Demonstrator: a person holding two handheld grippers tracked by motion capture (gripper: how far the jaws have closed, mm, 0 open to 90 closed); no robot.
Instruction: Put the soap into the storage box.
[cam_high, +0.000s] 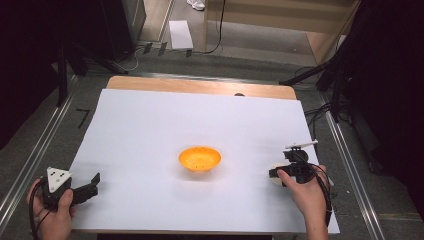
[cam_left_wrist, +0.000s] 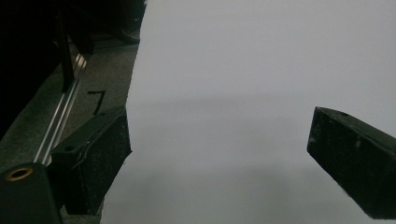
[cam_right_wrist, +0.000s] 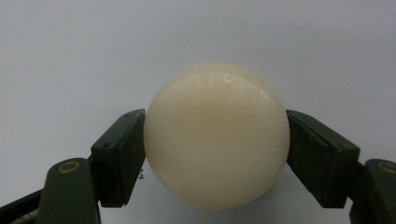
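Grasping is done, I judge: my right gripper (cam_right_wrist: 217, 154) clamps the smooth cream-white ball (cam_right_wrist: 217, 135) on the white table sheet (cam_high: 150, 130). My left gripper (cam_left_wrist: 219, 158) rests spread and empty. Next I'd lift the ball clear and carry it to the shallow orange plastic bowl (cam_high: 199, 158).

A bowl (cam_high: 199, 158) sits near the middle of the table (cam_high: 150, 120). To its right, well apart, a ball (cam_right_wrist: 216, 135) rests on the table between the jaws of the right hand-held gripper (cam_high: 278, 174). The left hand-held gripper (cam_high: 92, 186) lies at the table's near left edge, far from the bowl.
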